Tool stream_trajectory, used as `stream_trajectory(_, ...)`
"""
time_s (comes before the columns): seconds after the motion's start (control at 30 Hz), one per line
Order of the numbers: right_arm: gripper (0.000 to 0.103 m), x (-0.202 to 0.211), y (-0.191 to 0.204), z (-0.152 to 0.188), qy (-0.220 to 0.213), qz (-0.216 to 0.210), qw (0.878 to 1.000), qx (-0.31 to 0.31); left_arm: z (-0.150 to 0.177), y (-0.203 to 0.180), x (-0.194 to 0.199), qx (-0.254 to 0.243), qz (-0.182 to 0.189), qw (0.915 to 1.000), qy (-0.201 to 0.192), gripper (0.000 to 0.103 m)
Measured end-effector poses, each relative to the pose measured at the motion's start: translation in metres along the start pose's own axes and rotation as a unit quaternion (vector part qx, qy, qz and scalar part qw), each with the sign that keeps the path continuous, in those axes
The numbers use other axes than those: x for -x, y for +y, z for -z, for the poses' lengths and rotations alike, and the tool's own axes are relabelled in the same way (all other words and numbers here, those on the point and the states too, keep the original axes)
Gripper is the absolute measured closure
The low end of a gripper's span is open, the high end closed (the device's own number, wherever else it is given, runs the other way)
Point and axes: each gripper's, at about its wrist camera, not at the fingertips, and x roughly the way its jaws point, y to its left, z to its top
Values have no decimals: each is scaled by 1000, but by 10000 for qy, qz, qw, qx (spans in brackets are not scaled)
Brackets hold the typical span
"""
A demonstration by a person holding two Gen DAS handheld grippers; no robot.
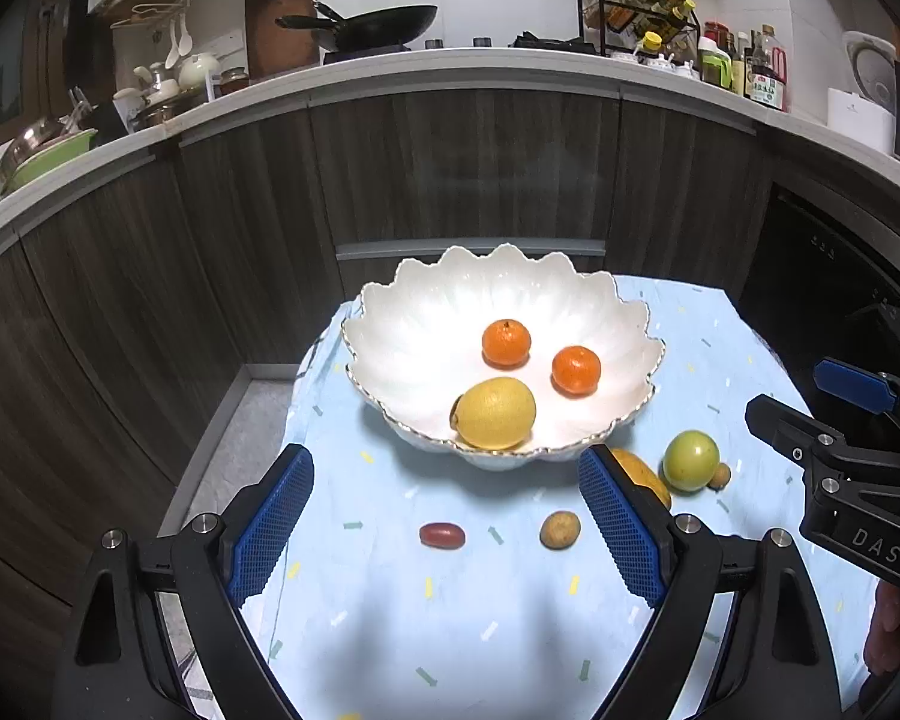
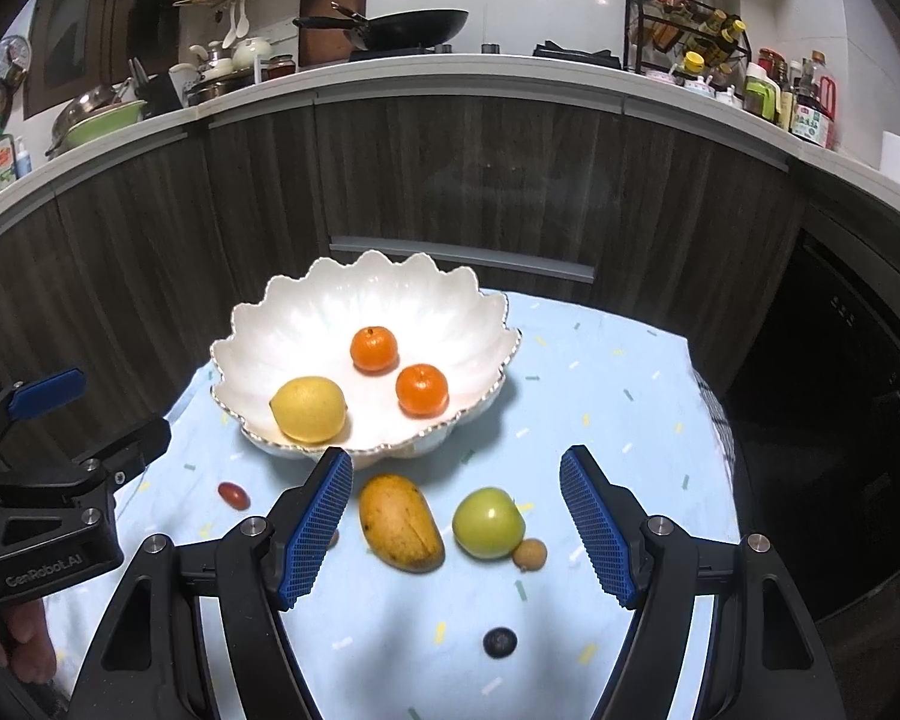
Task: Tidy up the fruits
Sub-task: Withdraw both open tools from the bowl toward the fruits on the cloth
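On the table [image 2: 630,372], near its front edge, mango [image 2: 399,522] and green apple [image 2: 487,522] are framed by the right gripper [image 2: 456,522], wide and empty; the left gripper [image 1: 444,531] likewise.

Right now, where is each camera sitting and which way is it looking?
Left wrist: on the left hand-held gripper, tilted down at the white bowl; its blue fingers show, with the other gripper at right.
Right wrist: on the right hand-held gripper, tilted down at the mango and green apple; a person's fingers show at left.
Shared: bowl, lemon, both oranges, kitchen counter.
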Motion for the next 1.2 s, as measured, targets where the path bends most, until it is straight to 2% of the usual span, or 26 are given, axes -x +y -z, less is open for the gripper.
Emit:
stream_trajectory(0.63,31,-17,-5,40,343,111,9992,-148,36,-9,-16,-131,95,9998,144,13)
stream_trajectory(1.2,31,-13,-11,66,332,290,9986,-280,54,-31,-30,-530,472,9975,-5,13)
